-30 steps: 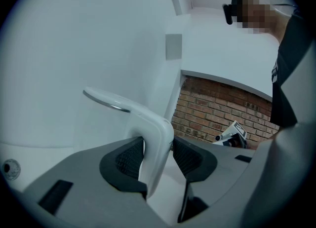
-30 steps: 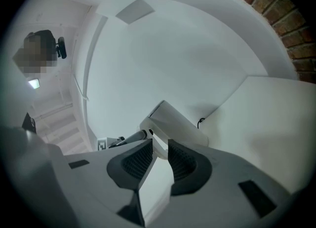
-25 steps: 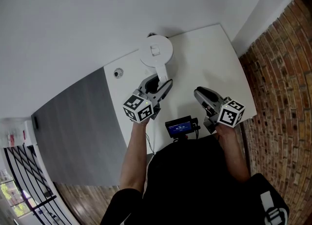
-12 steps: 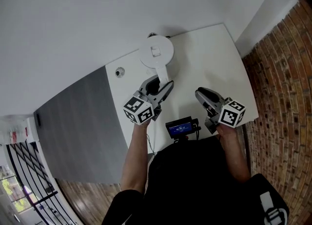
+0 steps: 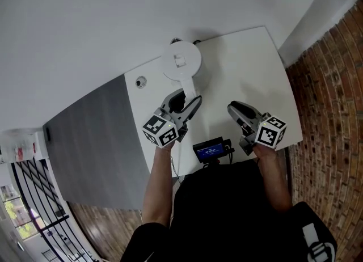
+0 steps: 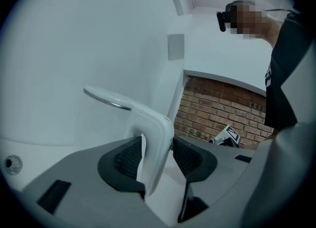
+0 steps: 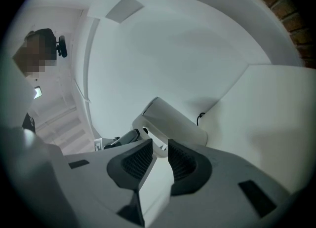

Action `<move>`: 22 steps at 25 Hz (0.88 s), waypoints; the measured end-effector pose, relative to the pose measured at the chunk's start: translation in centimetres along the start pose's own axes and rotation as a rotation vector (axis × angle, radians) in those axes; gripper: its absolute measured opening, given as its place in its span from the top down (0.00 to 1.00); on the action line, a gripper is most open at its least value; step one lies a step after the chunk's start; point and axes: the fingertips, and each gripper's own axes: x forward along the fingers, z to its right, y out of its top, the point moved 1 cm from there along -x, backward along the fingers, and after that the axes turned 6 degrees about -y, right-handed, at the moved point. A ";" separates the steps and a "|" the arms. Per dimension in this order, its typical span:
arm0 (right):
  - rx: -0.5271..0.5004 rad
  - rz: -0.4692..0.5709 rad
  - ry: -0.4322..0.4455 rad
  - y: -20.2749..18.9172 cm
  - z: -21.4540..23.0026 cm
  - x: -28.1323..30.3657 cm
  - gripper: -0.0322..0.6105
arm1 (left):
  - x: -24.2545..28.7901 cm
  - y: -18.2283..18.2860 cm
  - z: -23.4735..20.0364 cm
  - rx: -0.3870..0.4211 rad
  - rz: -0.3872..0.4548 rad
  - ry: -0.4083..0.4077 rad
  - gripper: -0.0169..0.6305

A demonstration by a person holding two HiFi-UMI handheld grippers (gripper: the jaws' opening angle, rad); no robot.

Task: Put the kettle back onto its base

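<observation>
Pads (image 6: 123, 159) of the left claw (image 6: 157, 157) were clamped on the upright white handle (image 6: 154, 135) of the kettle (image 5: 181, 61), one ribbed face on each side. In the head view that claw pointed toward 1 o'clock, and the kettle's round lid lay just beyond it, near the far edge of the white counter (image 5: 244, 68). The handle ran back from the body toward 6 o'clock, straight into the grip. The right claw (image 5: 235, 109) hovered well apart at the kettle's 4 o'clock, its jaws slightly parted with nothing between them, so the left hand was the nearer and the one bearing the load. A dark cord (image 7: 200, 117) met the kettle's foot in the right gripper view, which suggested the base sat directly underneath. The body hid the base in every view, so I could not tell whether the kettle was seated or held just above. The coming move likely turned on a straight, level drop.
</observation>
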 end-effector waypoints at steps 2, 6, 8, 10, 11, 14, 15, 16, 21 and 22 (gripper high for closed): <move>0.003 -0.012 0.010 -0.1 0.3 0.1 0.79 | -0.3 0.1 0.0 0.007 0.002 0.022 0.68; 0.002 -0.042 0.042 -0.1 0.7 0.6 0.79 | -1.3 0.2 0.0 0.011 0.020 0.076 0.68; 0.004 -0.062 0.060 -0.3 1.0 0.9 0.79 | -1.8 0.0 0.0 0.002 0.033 0.107 0.68; 0.003 -0.084 0.076 -0.5 1.2 1.1 0.79 | -2.4 -0.2 0.2 -0.008 0.042 0.137 0.68; 0.003 -0.095 0.083 -0.6 1.2 1.2 0.79 | -2.7 -0.4 0.4 -0.015 0.046 0.150 0.68; -0.007 -0.119 0.105 -0.6 1.4 1.5 0.79 | -3.8 -0.6 0.9 -0.036 0.064 0.187 0.68; -0.013 -0.123 0.111 -0.5 1.3 1.6 0.79 | -4.3 -0.7 1.0 -0.046 0.071 0.200 0.68; -0.017 -0.124 0.117 -0.4 1.2 1.6 0.79 | -4.8 -0.6 1.2 -0.059 0.078 0.213 0.68; -0.042 -0.109 0.115 -0.3 0.2 0.9 0.79 | -8.1 -0.8 2.2 -0.151 0.173 0.244 0.68; -0.047 -0.102 0.111 -0.3 -0.1 0.7 0.79 | -8.9 -1.1 2.6 -0.167 0.190 0.243 0.68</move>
